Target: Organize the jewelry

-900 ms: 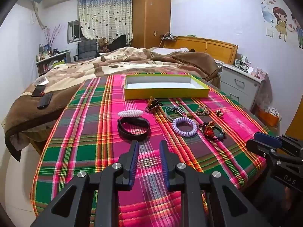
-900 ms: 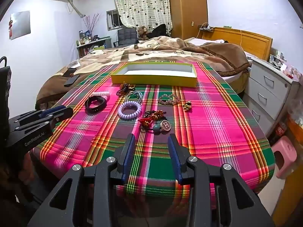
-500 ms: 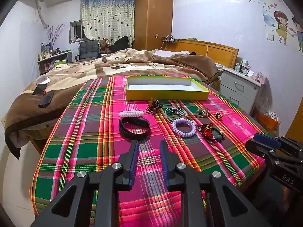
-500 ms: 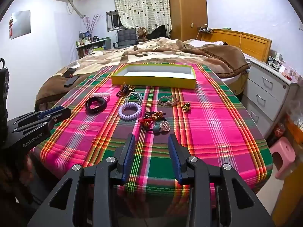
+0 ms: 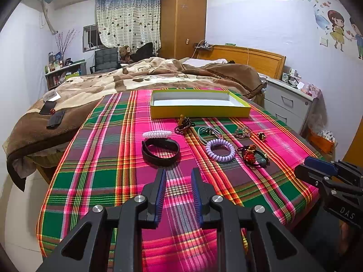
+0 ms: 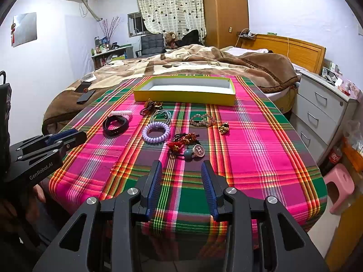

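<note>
We record one yellow box [image 5: 199, 111] at the far end of the plaid worktop [image 5: 95, 158], long axis across our view — empty, so nothing is sorted yet. Loose before it (all apart from the box): black band [image 5: 160, 151], white coil tie [image 5: 157, 134], lilac coil tie [image 5: 220, 150], bead bracelet [image 6: 202, 120], red charm tie [image 6: 185, 142]. Left tongs [image 5: 178, 176] and right tongs [image 6: 181, 170] — both parted, holding nothing, hovering at the near edge.

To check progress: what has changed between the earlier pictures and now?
Nothing visibly changed. The left gripper and right gripper stay open and empty. The black band, the purple coil tie and the yellow box lie unmoved on the plaid cloth.
</note>
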Demonstrator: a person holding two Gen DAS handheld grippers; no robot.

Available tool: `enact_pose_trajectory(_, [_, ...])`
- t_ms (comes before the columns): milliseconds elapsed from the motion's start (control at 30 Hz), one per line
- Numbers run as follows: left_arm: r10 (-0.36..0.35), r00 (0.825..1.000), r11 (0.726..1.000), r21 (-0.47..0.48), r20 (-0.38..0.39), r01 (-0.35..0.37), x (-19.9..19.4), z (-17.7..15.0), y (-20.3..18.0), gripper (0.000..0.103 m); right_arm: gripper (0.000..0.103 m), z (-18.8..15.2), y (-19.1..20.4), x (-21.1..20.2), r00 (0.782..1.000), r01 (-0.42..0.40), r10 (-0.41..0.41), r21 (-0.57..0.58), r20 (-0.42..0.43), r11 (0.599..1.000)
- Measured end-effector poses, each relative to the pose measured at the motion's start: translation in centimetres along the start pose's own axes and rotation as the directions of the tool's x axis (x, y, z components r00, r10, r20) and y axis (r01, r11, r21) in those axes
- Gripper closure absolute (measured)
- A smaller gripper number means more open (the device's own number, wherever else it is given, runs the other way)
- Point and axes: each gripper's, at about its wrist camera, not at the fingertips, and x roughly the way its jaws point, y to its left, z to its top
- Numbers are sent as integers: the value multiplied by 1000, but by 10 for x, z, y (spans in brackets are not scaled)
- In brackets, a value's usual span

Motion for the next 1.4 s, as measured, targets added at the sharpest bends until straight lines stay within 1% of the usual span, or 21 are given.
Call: enact_pose_trajectory(1400, [19,1000,1000,21,14,-20,-4,0,-2,81,66,-3,3,1,1000,1,-1,1,0,1000])
